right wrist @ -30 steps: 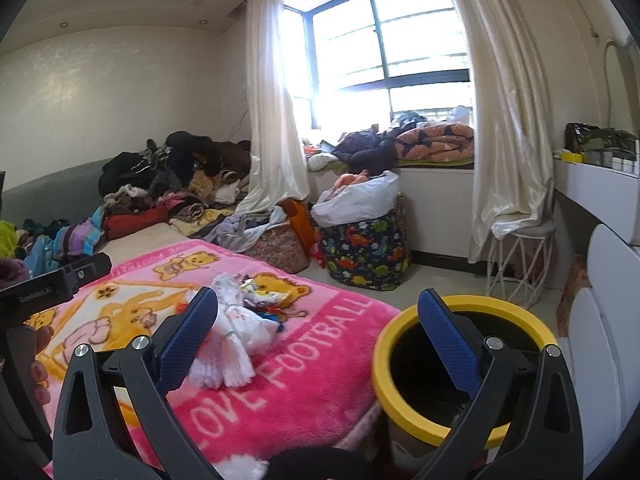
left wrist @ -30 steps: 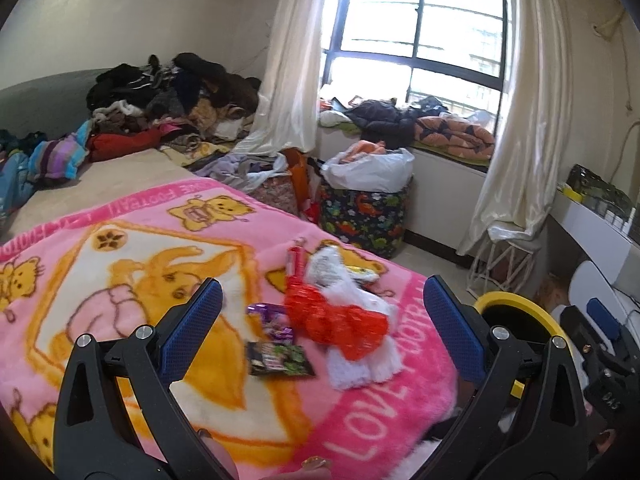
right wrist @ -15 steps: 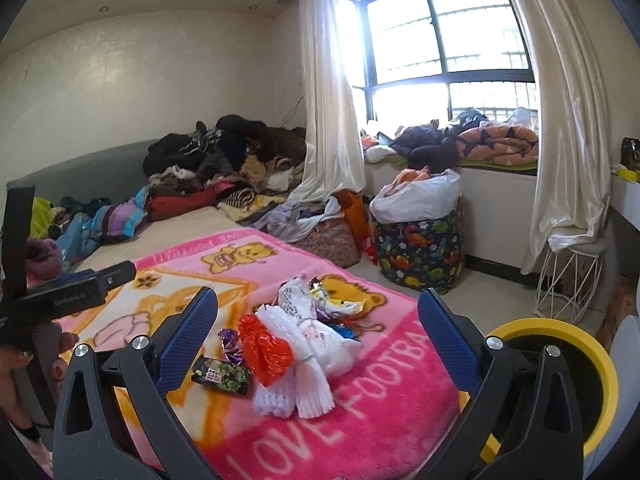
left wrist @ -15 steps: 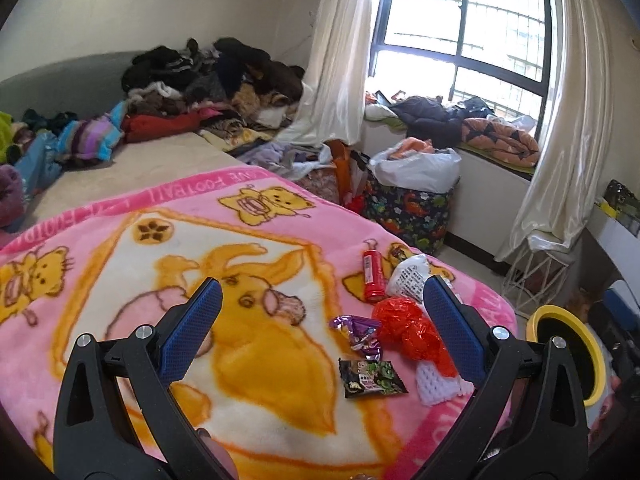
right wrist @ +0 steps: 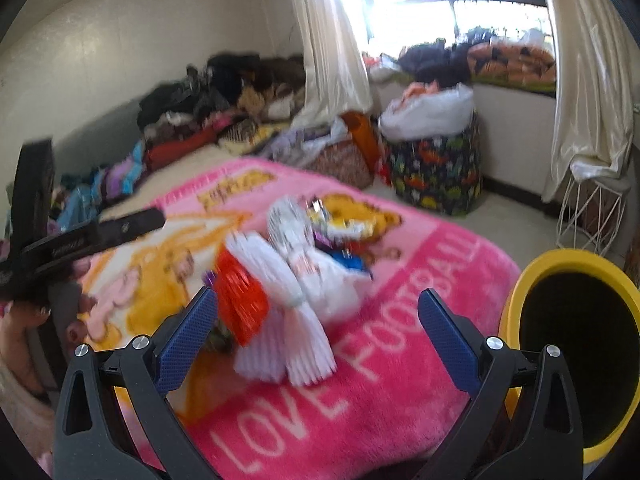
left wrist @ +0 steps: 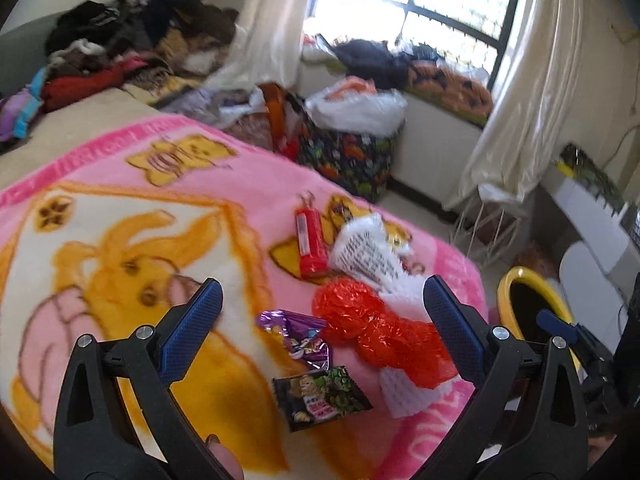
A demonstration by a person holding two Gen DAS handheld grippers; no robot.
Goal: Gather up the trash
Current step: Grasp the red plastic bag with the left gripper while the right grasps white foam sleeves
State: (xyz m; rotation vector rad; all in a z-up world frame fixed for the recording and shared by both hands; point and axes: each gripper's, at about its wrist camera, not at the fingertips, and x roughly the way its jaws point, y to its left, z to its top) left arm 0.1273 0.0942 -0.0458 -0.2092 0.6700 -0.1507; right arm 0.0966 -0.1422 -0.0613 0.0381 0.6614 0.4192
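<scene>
Trash lies in a cluster on the pink cartoon blanket point(left wrist: 120, 240): a red tube point(left wrist: 310, 246), a crumpled white printed wrapper point(left wrist: 366, 254), a red plastic mesh point(left wrist: 376, 330), a purple wrapper point(left wrist: 300, 334), a dark snack packet point(left wrist: 320, 398) and white foam netting point(right wrist: 288, 320). My left gripper point(left wrist: 322, 334) hovers open just above the wrappers, holding nothing. My right gripper point(right wrist: 318, 336) is open too, close over the white netting and red mesh point(right wrist: 240, 300). A yellow-rimmed black bin point(right wrist: 576, 344) stands on the floor to the right of the bed.
Heaped clothes point(left wrist: 132, 48) cover the far end of the bed. A dinosaur-print basket point(right wrist: 436, 172) with a white bag stands by the window sill. A white wire stand point(right wrist: 588, 212) sits under the curtain. The left gripper's frame point(right wrist: 80, 240) shows at the right view's left edge.
Both grippers have moved closer to the trash pile on the blanket, which now looks larger. Both stay open and empty; the views are motion-blurred.
</scene>
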